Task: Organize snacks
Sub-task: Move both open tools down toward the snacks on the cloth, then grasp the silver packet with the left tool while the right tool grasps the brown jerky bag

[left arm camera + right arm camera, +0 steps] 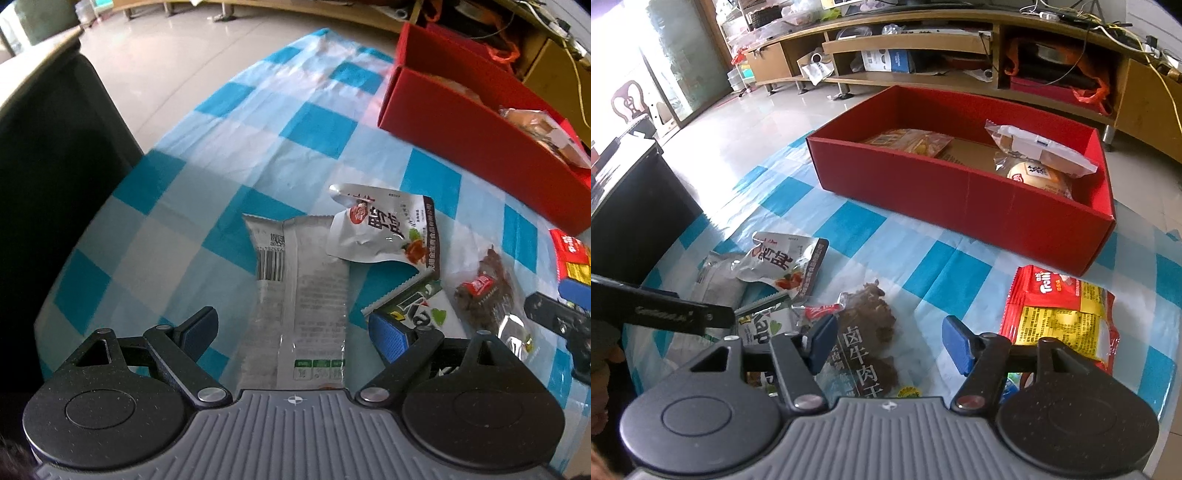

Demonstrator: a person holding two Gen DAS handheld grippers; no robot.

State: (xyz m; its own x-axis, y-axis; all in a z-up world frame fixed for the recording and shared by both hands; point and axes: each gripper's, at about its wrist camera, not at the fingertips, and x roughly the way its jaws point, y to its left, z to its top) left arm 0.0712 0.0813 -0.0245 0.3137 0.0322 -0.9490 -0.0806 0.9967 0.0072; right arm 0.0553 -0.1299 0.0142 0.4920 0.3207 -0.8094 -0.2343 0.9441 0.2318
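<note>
Left claw [295, 332] spread over crinkled translucent packet [299, 295] on checked cloth [221, 147].

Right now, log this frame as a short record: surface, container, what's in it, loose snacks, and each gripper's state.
surface: blue-and-white checked cloth
container: red box, open top, at the far side of the cloth
in box: wrapped bun, clear packet on top of it, flat orange packet
loose snacks: long white packet, silver pouch, green seaweed pack, beef jerky packet, red Trolli bag
left gripper: open, straddling the long white packet
right gripper: open, over the beef jerky packet
</note>
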